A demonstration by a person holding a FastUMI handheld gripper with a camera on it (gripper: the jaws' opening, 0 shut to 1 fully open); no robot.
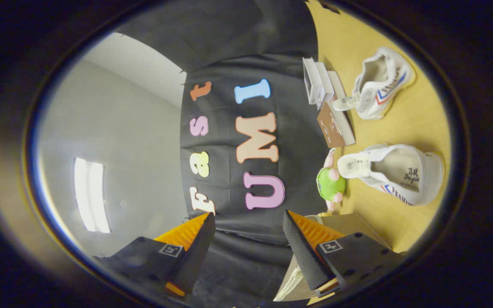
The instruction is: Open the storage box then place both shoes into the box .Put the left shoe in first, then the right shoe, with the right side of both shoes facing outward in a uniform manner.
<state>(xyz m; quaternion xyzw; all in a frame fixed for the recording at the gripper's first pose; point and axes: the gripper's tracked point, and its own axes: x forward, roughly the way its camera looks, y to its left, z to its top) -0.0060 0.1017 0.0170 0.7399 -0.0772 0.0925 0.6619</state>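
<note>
My gripper [248, 216] is open, tilted on its side and pointing at the booth wall, with nothing between its fingers. Two white canvas shoes with red and blue stripes lie on the yellow wooden table [405, 128], off to the side of one finger. The nearer shoe [396, 173] shows its opening and insole. The farther shoe [383, 83] lies beyond it, laces toward the books. A beige box-like surface [349, 224] sits right beside and partly behind that finger [304, 252]; I cannot tell whether it is open or closed.
A green and pink plush toy [331, 184] stands between the nearer shoe and the wall. A brown book [334, 126] and a row of white books [319, 81] lean by the wall near the farther shoe. Ceiling with a lamp [91, 194] lies on the opposite side.
</note>
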